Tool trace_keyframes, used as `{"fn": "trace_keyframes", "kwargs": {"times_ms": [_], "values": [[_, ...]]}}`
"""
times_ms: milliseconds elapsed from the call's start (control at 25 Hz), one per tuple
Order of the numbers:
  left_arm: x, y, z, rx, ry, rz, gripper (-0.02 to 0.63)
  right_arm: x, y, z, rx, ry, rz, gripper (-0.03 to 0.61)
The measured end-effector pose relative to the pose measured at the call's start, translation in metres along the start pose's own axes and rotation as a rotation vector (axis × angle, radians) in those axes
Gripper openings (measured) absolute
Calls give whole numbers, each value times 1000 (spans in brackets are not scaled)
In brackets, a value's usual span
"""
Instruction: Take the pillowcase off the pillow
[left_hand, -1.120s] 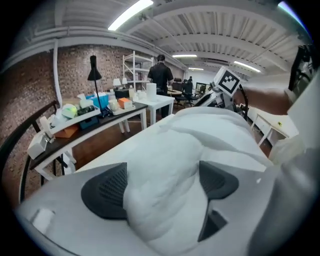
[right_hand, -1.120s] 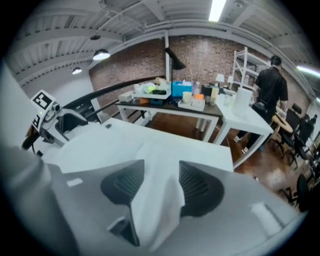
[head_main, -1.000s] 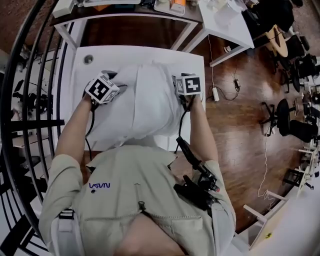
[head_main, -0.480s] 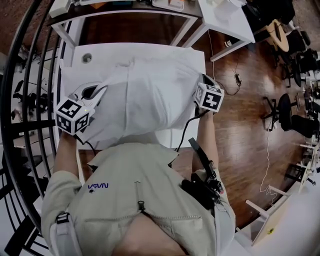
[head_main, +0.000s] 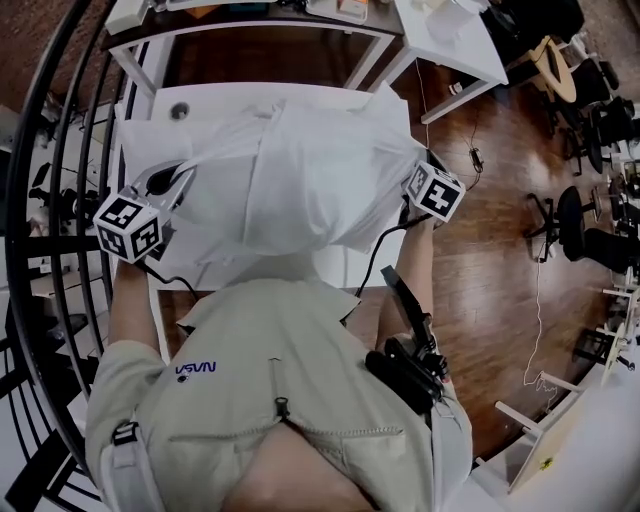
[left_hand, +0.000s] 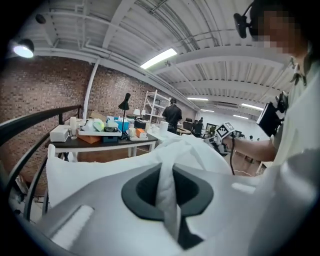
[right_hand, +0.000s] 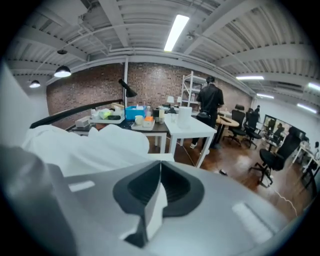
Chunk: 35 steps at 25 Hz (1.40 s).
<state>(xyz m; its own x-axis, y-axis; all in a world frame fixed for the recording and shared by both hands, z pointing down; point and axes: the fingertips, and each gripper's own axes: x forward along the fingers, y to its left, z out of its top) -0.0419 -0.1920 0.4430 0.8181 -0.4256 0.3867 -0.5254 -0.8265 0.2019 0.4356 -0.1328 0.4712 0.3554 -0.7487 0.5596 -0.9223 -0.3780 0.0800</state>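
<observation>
Your left tongs (left_hand: 167, 186) are pinched tight on a fold of the white pillowcase (head_main: 300, 175), and your right tongs (right_hand: 151, 200) are pinched tight on another bit of it. The cloth runs up between each pair of jaws. A second ago both tongs were close together over the middle of the white desk (head_main: 215, 100). Now they are far apart, one past the left edge of the desk and one past the right edge. The pillowcase was a narrow lump then. Now it is pulled wide between your two hands and lifted up off the desk, with long creases running toward each grip. You cannot see the pillow itself. It does not show apart from the white cloth. The black and white marker cube (head_main: 128, 226) on your left tongs has come nearer to you. On the chest of your tan shirt (head_main: 300, 420) there are blue letters (head_main: 198, 371). From up here they look like "VSVN".
</observation>
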Motion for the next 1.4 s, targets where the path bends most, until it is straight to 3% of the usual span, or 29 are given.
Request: {"fn": "trace_keyframes", "kwargs": {"times_ms": [200, 360, 440, 520, 640, 760, 1000, 1160, 1400], "values": [[68, 2, -10, 39, 105, -36, 30, 36, 27, -29, -24, 40, 108, 25], [89, 11, -6, 134, 124, 16, 203, 23, 46, -23, 22, -29, 205, 190], [86, 13, -5, 159, 99, 48, 296, 3, 51, -20, 49, -59, 231, 199], [74, 7, -4, 160, 74, 67, 345, -21, 64, -24, 35, -78, 271, 199], [46, -17, -21, 184, 72, 65, 351, -55, 93, -48, -9, -76, 337, 199], [29, -40, -62, 221, 151, 52, 371, -81, 114, -84, -46, -41, 363, 199], [15, -64, -111, 115, 212, 75, 376, -104, 151, -152, -72, 71, 392, 212], [23, -62, -124, 81, 215, 112, 373, -101, 160, -165, -77, 97, 366, 213], [31, -64, -129, 121, 215, 153, 285, -87, 156, -170, -107, 117, 323, 208]]}}
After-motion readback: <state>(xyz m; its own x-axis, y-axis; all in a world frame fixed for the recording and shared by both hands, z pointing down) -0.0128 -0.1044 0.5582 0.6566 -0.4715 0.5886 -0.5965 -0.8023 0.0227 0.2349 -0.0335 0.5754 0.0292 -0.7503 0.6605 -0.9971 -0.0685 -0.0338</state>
